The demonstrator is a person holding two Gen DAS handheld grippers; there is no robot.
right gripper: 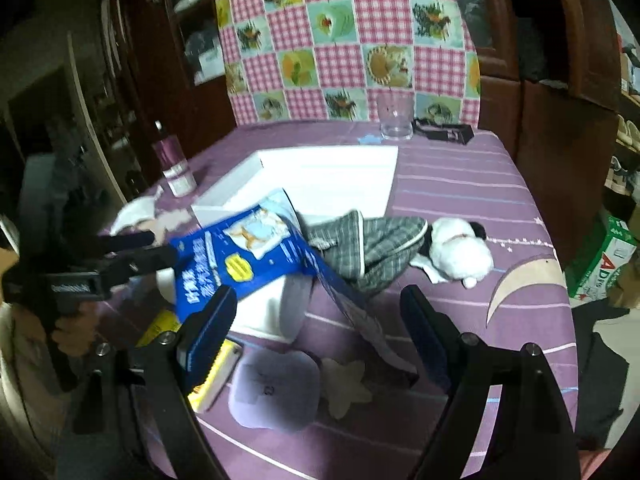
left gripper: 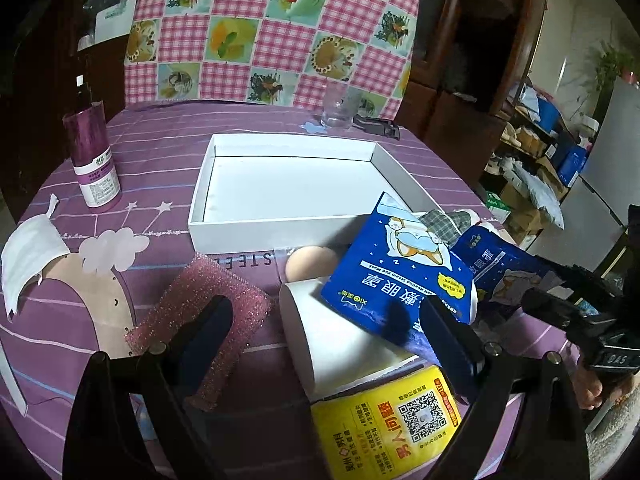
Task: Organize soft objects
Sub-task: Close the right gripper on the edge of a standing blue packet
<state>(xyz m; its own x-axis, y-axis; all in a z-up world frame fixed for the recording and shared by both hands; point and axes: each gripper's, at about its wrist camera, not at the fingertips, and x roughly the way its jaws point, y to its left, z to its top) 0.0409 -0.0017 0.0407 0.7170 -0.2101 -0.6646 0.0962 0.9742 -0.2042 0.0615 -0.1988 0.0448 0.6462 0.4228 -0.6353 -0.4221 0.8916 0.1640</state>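
left gripper (left gripper: pixel 326 320): jaws apart, holding nothing, above pink sponge (left gripper: pixel 204 320) at 8 o'clock and white roll (left gripper: pixel 336 348) | white box (left gripper: pixel 296 188): 12 o'clock, open | blue eye-mask packet (left gripper: pixel 396 272): leans on the roll, 2 o'clock | right gripper (right gripper: pixel 320 316): jaws apart, a second blue packet (right gripper: pixel 352 304) between them, untouched | plush dog (right gripper: pixel 460 252): 1 o'clock beside plaid cloth (right gripper: pixel 372 248)

A bench covered by a purple striped cloth (left gripper: pixel 168 152) with moon and star prints. A purple spray bottle (left gripper: pixel 93 152) stands at its far left. A clear drinking glass (left gripper: pixel 339 107) stands at the far edge, a black clip (left gripper: pixel 378 125) just beside it. Behind hangs a pink checked fabric (left gripper: pixel 272 28).
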